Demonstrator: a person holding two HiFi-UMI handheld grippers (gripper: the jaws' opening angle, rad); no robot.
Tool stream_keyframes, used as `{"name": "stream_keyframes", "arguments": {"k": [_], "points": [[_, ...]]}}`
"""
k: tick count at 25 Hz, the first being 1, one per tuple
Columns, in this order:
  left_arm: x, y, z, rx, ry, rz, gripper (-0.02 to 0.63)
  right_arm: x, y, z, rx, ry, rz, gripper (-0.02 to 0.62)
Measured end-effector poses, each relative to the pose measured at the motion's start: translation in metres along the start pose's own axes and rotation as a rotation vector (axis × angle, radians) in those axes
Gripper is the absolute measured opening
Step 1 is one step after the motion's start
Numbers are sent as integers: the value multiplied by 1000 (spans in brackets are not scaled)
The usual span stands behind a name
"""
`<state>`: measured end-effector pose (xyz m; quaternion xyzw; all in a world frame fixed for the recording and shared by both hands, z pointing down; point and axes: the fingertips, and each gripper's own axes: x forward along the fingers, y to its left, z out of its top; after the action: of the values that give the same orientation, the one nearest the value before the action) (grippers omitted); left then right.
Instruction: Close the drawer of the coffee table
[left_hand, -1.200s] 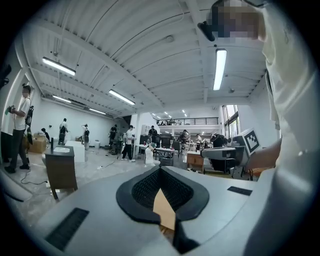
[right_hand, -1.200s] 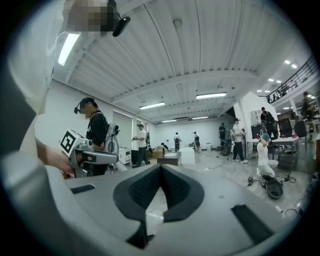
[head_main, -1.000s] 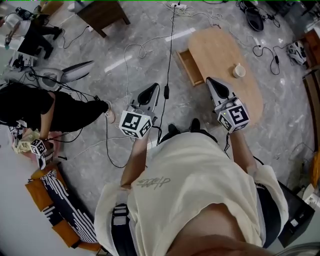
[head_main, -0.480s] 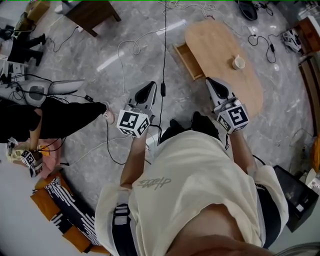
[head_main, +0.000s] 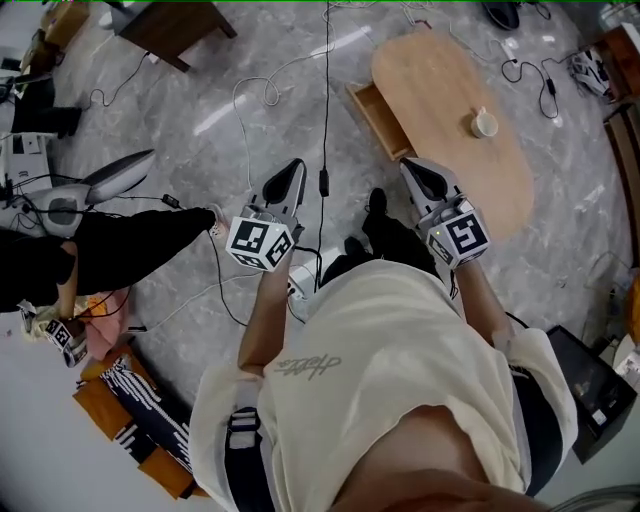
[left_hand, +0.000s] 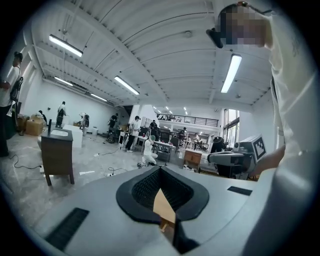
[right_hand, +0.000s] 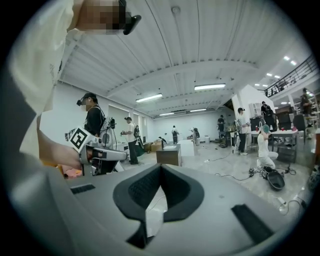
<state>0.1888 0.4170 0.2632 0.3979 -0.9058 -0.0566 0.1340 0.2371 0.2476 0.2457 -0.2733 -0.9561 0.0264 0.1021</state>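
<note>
Left claw (head_main: 290, 176) and right claw (head_main: 418, 172) both pressed together, empty, over the floor (head_main: 200, 90), near open drawer (head_main: 378, 118) of tabletop (head_main: 440, 80).

On my right gripper (right_hand: 160, 167) I see the jaws closed tip to tip, with nothing between them. Straight beyond them stands a dark cabinet (right_hand: 168, 156). Off to their left is the left gripper (right_hand: 124, 155), and well to their right a person (right_hand: 265, 150) kneels.
</note>
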Motion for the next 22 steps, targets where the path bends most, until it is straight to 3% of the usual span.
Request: {"name": "stream_keyframes", "arguments": {"k": [5, 11, 22], "points": [[61, 4, 12, -30, 13, 9, 5, 36, -65, 5, 21, -20, 33, -5], [129, 10, 39, -1, 5, -12, 5, 75, -131, 17, 40, -45, 66, -5], [212, 49, 75, 3, -6, -52, 5, 141, -180, 27, 93, -31, 88, -5]]}}
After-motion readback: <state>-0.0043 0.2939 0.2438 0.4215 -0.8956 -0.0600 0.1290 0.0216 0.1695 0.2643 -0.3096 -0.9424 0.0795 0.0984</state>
